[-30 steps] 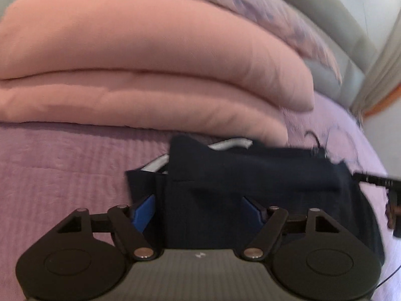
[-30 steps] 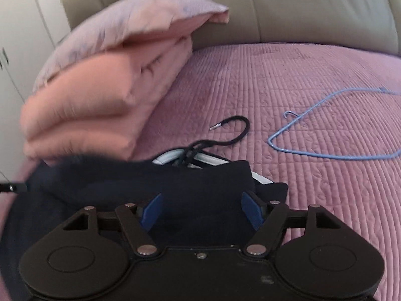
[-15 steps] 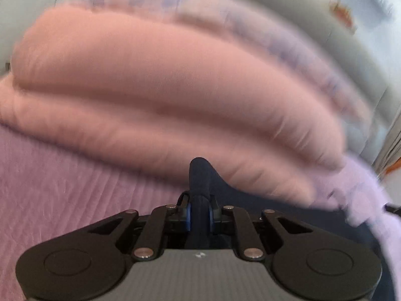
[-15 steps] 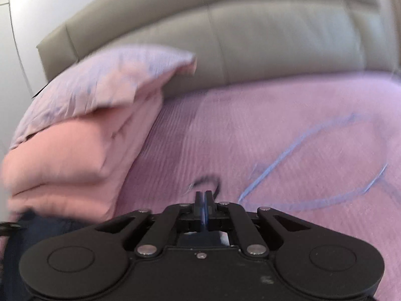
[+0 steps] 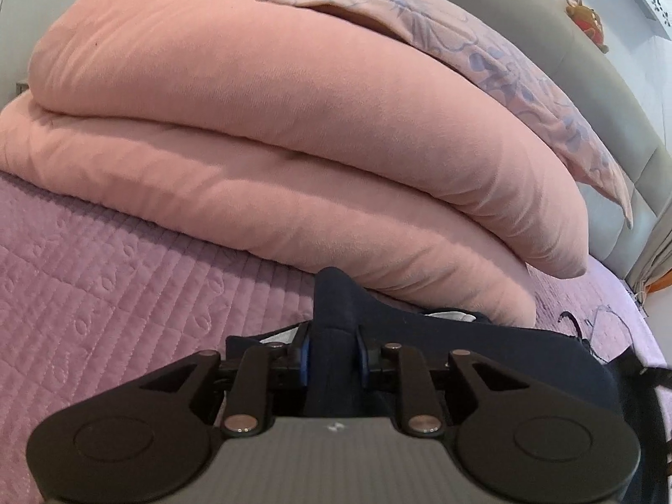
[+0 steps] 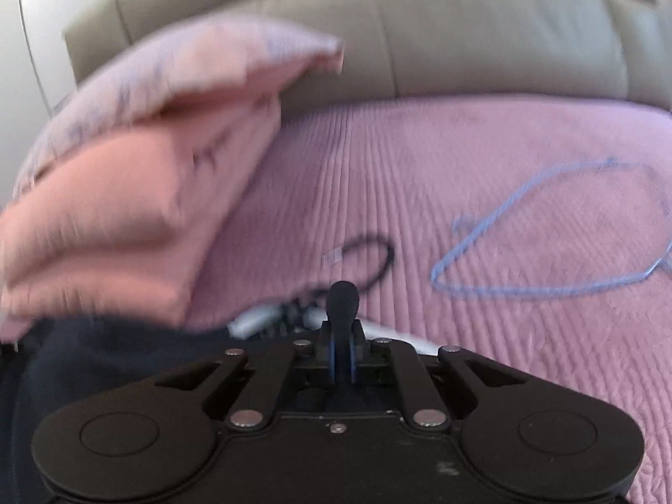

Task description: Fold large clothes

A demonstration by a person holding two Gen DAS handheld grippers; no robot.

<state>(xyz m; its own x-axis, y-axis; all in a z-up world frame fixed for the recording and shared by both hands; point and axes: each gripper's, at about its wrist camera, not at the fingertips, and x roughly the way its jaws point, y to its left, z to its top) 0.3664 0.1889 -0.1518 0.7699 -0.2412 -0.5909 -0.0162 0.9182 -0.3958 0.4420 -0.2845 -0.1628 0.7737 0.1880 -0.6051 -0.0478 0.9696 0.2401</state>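
Observation:
A dark navy garment (image 5: 483, 344) lies on the pink quilted bed, its white inner lining showing at one edge. My left gripper (image 5: 334, 353) is shut on a pinched fold of the navy garment. My right gripper (image 6: 342, 348) is shut on another fold of the same garment (image 6: 105, 361), which spreads to the left below it. A black drawstring (image 6: 374, 260) with a clear tip trails from the garment onto the bed.
A folded pink duvet (image 5: 294, 134) with a floral cover is stacked just behind the garment; it also shows in the right wrist view (image 6: 126, 210). A blue wire hanger (image 6: 567, 248) lies on the bedspread (image 6: 462, 168) to the right. A beige padded headboard (image 6: 462, 29) stands behind.
Both grippers were open over the garment a second ago; both have since closed on folds of it. The views have tilted up slightly.

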